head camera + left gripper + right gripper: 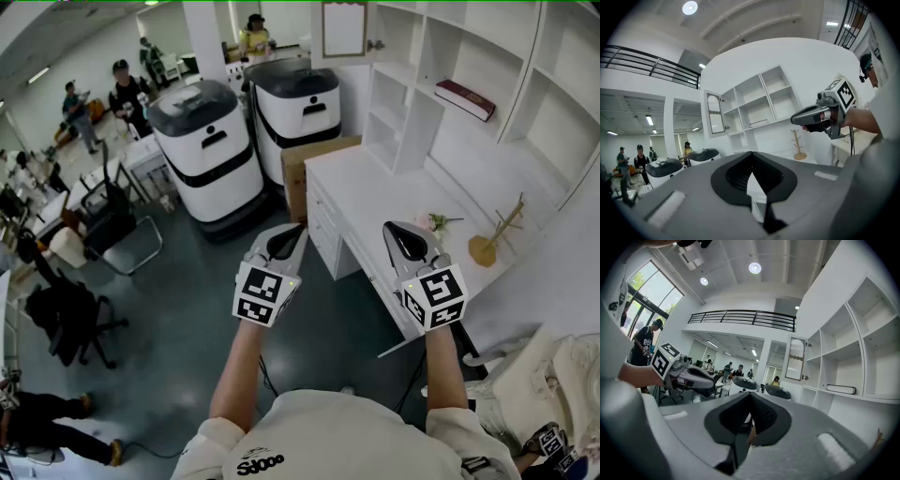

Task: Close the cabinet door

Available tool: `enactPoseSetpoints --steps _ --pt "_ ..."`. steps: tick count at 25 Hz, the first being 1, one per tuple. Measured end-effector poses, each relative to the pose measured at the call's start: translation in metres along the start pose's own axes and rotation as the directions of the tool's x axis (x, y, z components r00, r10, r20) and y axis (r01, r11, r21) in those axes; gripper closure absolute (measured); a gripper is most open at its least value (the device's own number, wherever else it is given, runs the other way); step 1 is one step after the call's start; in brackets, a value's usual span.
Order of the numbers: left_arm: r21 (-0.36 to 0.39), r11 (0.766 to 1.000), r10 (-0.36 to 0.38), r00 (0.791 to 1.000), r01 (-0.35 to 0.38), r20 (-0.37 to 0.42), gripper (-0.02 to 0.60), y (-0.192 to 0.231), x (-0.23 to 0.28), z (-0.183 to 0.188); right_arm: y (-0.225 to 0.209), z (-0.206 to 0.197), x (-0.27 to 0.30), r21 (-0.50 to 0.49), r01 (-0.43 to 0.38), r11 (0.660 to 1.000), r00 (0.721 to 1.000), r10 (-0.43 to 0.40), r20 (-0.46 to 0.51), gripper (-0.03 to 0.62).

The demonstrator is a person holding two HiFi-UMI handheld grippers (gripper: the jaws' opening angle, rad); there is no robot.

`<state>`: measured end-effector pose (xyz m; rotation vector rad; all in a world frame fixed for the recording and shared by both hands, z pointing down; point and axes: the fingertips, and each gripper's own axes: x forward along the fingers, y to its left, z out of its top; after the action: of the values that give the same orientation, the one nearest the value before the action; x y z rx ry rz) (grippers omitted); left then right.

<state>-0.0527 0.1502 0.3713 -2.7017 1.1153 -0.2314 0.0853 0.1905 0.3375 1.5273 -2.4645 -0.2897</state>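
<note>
Two grippers point level, jaws together and empty: left gripper (300, 229) off the tabletop's (394, 187) front edge, right gripper (389, 228) over it. The cabinet door (344, 28) stands open.

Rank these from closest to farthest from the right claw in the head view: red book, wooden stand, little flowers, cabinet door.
1. Little flowers, on the desk beside the right claw.
2. Wooden stand, farther right on the desk.
3. Red book, up on a shelf.
4. Cabinet door, open, at the far top.
</note>
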Motion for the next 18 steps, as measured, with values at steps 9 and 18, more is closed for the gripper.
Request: enactPoseSetpoints --steps 9,18 --pt "-0.003 1.0 -0.005 1.0 0.005 0.008 0.563 0.014 -0.003 -0.004 0.004 0.001 0.012 0.013 0.016 1.0 1.0 -0.016 0.001 0.594" --pt "-0.071 0.997 -0.03 0.999 0.028 -0.017 0.564 0.032 0.0 -0.036 0.007 -0.013 0.028 0.134 0.054 0.989 0.998 -0.055 0.006 0.592"
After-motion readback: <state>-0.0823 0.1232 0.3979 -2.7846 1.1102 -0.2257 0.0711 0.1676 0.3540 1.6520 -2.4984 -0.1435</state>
